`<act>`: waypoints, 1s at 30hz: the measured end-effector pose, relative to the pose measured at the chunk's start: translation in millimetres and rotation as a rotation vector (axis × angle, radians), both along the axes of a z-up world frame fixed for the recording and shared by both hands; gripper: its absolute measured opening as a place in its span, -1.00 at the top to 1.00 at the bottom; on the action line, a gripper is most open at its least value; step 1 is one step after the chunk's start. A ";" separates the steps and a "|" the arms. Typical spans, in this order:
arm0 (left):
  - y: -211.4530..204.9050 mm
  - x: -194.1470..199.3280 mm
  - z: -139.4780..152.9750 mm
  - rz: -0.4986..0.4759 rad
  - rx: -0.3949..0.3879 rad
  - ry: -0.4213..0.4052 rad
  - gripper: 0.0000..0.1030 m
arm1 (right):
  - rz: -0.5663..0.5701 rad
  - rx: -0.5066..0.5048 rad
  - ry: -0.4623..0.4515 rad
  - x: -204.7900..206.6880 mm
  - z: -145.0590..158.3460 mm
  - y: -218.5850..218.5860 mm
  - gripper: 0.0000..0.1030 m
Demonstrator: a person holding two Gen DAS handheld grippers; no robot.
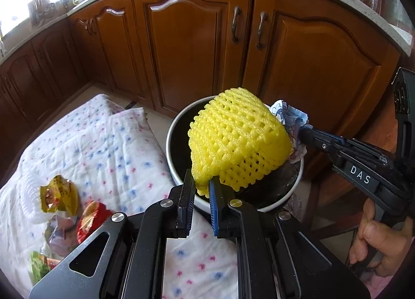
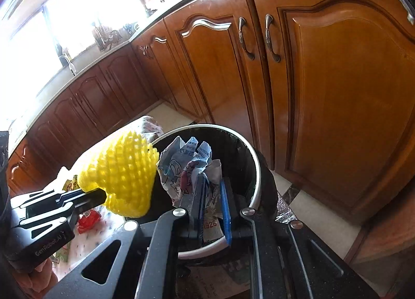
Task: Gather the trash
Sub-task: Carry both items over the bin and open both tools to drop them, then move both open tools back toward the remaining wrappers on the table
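My left gripper (image 1: 201,185) is shut on a yellow foam fruit net (image 1: 237,141) and holds it over the round white-rimmed trash bin (image 1: 170,141) with its black liner. The net also shows in the right wrist view (image 2: 122,174). My right gripper (image 2: 211,182) is shut on a crumpled printed paper wrapper (image 2: 181,166) and holds it above the bin's opening (image 2: 255,166). In the left wrist view the right gripper (image 1: 302,132) comes in from the right with the wrapper (image 1: 288,115) just behind the net.
A white dotted cloth (image 1: 103,143) covers the table left of the bin. On it lie a yellow wrapper (image 1: 58,194), a red wrapper (image 1: 92,217), a white foam net (image 1: 26,195) and other scraps. Wooden kitchen cabinets (image 1: 186,47) stand behind.
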State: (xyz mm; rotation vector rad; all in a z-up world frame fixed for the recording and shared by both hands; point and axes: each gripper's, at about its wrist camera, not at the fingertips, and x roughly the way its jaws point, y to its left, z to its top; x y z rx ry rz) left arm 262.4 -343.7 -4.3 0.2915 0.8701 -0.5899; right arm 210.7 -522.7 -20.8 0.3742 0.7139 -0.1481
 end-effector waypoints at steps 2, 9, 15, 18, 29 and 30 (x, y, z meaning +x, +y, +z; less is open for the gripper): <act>-3.4 2.3 -3.2 0.001 0.007 0.007 0.80 | 0.000 0.006 0.009 3.9 -2.0 -1.6 0.69; -8.2 11.8 -12.3 0.015 -0.001 0.063 0.27 | -0.007 0.048 -0.002 5.9 -4.8 -6.4 0.16; 6.0 4.4 -8.7 0.030 -0.030 0.060 0.04 | -0.020 0.074 -0.042 -9.9 -1.6 -3.1 -0.06; 18.7 -1.7 -7.8 0.050 -0.054 0.067 0.01 | -0.024 0.095 -0.068 -20.1 -0.1 3.0 -0.40; 92.9 -34.3 -4.6 0.166 -0.143 0.066 -0.08 | 0.017 0.166 -0.118 -52.9 -3.3 58.5 -0.72; 100.0 -37.9 -3.7 0.176 -0.149 0.063 -0.08 | 0.025 0.171 -0.121 -55.3 -3.7 65.0 -0.72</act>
